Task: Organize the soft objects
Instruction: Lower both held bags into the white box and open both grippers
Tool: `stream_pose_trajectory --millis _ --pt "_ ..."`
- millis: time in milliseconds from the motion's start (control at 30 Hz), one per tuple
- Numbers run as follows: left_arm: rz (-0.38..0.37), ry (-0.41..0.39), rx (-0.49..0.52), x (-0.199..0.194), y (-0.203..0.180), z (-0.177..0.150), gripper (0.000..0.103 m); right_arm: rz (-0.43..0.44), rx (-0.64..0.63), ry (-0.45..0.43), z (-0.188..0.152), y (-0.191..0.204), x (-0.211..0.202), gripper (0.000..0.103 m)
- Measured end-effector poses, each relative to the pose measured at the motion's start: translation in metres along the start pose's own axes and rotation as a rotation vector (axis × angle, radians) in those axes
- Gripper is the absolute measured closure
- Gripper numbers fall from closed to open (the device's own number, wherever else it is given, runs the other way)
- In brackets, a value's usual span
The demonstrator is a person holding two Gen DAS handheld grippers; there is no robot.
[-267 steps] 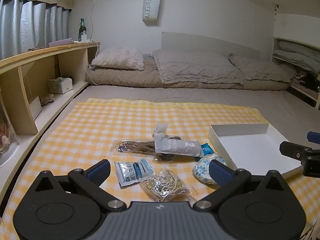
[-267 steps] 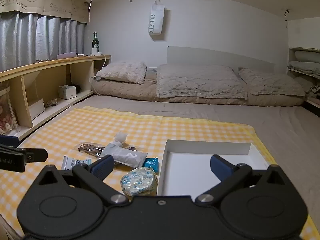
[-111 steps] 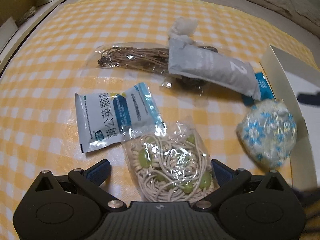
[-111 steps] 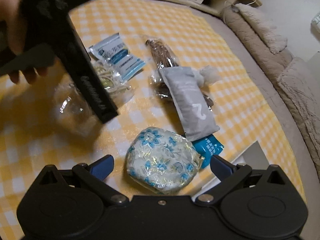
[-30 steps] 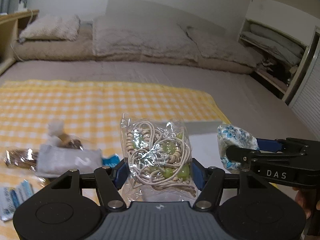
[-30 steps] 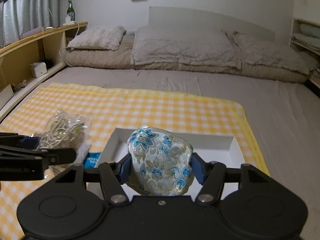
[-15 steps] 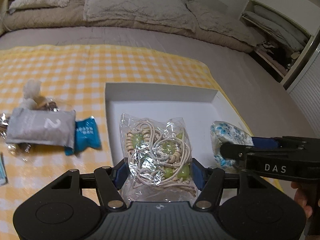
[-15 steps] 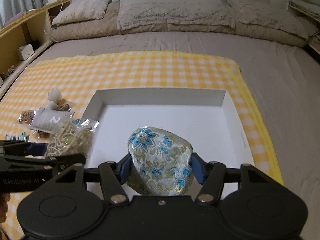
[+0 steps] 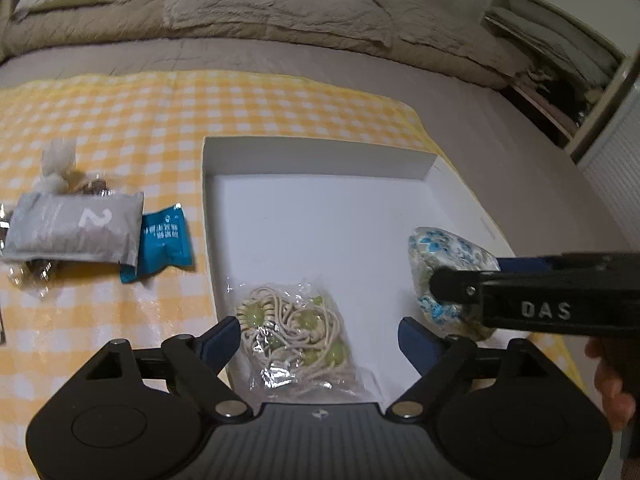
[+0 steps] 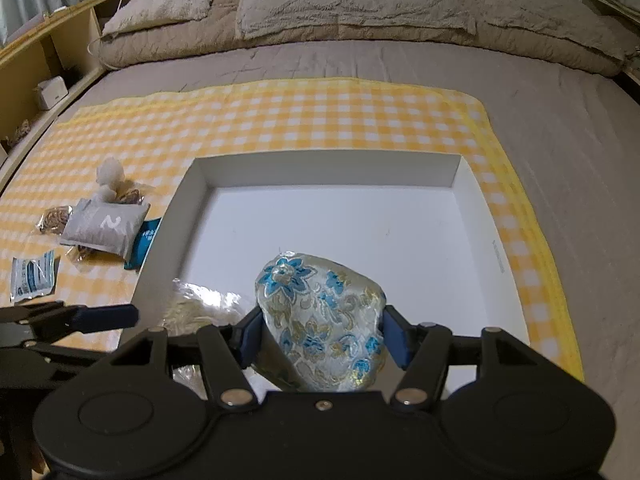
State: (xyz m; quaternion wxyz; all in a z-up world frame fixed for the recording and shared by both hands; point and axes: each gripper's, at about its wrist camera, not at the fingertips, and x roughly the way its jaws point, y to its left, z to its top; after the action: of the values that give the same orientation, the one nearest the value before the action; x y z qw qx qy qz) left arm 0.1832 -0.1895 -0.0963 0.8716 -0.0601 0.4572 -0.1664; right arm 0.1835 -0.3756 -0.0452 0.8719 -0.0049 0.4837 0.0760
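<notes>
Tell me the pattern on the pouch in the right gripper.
Blue flowers with gold scrollwork on shiny white fabric; the pouch shows best in the right wrist view.

Left tongs (image 9: 320,336) just opened, spread; right tongs (image 10: 322,338) clamped.

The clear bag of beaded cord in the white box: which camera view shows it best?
The left wrist view: the clear bag of beaded cord lies whole in the white box, between the open left claw. The right wrist view shows only a glimpse.
</notes>
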Motion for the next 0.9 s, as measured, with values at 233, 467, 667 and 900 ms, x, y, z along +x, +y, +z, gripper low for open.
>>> stream_pose_trajectory --millis 233,467,667,900 --pt "0.005 0.011 0.032 -0.01 0.003 -0.001 0.013 0.009 -0.016 0.029 -0.001 0.003 0.006 0.04" --pt "0.028 0.019 0.087 -0.018 0.001 -0.006 0.006 0.041 -0.007 0.052 -0.002 0.008 0.011 0.026" --pt "0.049 0.04 0.099 -0.021 0.003 -0.01 0.005 0.021 -0.028 0.078 -0.005 0.012 0.009 0.02" --pt "0.052 0.027 0.09 -0.03 0.003 -0.01 0.004 0.006 -0.025 0.076 -0.01 0.007 0.0 0.019"
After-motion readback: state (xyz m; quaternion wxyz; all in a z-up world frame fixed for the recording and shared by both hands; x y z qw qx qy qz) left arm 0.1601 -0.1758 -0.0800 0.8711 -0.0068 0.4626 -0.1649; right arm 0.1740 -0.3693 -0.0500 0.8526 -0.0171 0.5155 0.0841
